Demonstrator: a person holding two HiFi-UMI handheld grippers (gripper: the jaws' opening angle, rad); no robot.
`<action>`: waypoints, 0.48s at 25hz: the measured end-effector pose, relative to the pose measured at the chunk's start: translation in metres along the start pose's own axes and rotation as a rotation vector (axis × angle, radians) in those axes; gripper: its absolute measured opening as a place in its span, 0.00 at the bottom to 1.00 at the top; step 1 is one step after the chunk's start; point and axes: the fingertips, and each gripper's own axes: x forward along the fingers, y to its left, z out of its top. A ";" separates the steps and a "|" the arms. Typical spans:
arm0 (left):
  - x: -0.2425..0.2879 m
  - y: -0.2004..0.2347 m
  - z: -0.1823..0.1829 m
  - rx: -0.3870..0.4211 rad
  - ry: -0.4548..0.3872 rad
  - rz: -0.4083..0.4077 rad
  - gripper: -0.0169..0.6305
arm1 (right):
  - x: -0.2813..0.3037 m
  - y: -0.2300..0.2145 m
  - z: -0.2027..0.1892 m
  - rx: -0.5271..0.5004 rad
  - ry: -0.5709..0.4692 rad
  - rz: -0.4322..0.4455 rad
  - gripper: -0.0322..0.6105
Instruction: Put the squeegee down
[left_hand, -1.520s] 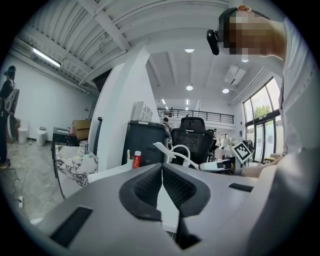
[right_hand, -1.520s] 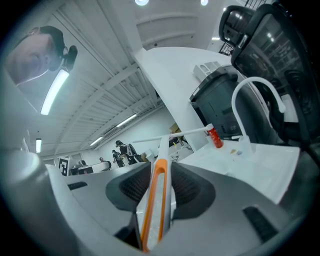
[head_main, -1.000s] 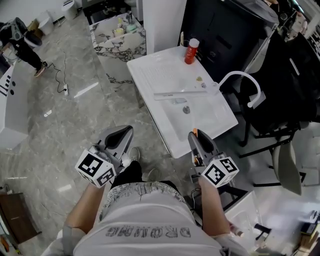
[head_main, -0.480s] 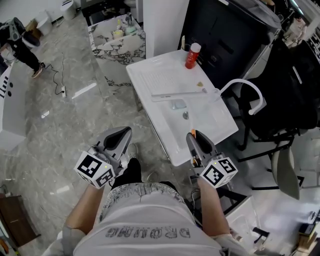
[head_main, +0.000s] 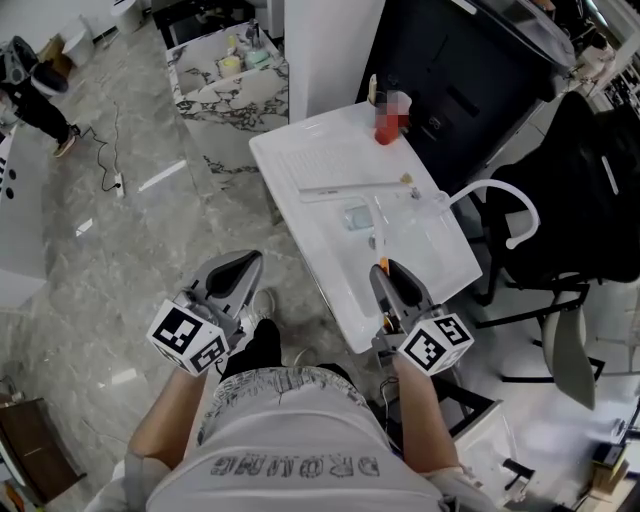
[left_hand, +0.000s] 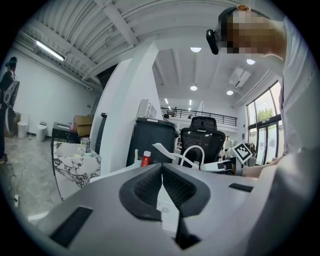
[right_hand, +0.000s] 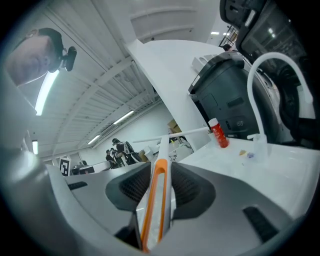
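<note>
Grey veined floor (head_main: 120, 230), polished enough to catch the lights, spreads under a glossy white rectangular sink (head_main: 445, 262) that juts out from a dark cabinet. The person stands at its near corner with a tool in each hand. The right gripper (head_main: 384, 272) has its jaws closed on the squeegee (right_hand: 156, 200): the black ribbed pads press on either side of the handle. The handle is a long loop of orange plastic round a pale, slightly cloudy core. From the jaws the handle runs straight forward into a slim white neck, and the neck ends in a long thin white crossbar set square to it, like a T. From the head view that bar lies across the middle of the sink; whether it hangs above the surface or touches it I cannot tell. The neck reaches back over the basin to the gripper at the near rim. The left gripper (head_main: 250, 262) sits off to the side over the floor, well apart from the sink, its grey jaws brought together at the tips with nothing between the pads. Beyond the bar stands a small red bottle (right_hand: 218, 136) with a white cap, and a smooth white faucet (right_hand: 251, 107) arches up at the sink's right side. A black mesh chair (head_main: 590, 200) sits just past it, and a white counter (head_main: 225, 85) with dark veins stands further back.
</note>
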 end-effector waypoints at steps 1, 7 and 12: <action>0.003 0.007 0.001 -0.002 0.002 -0.001 0.06 | 0.007 -0.001 0.001 0.000 0.004 -0.002 0.26; 0.021 0.046 0.006 -0.013 0.011 -0.010 0.06 | 0.048 -0.008 0.006 0.004 0.022 -0.017 0.26; 0.033 0.081 0.011 -0.023 0.019 -0.024 0.06 | 0.080 -0.010 0.009 0.008 0.031 -0.038 0.26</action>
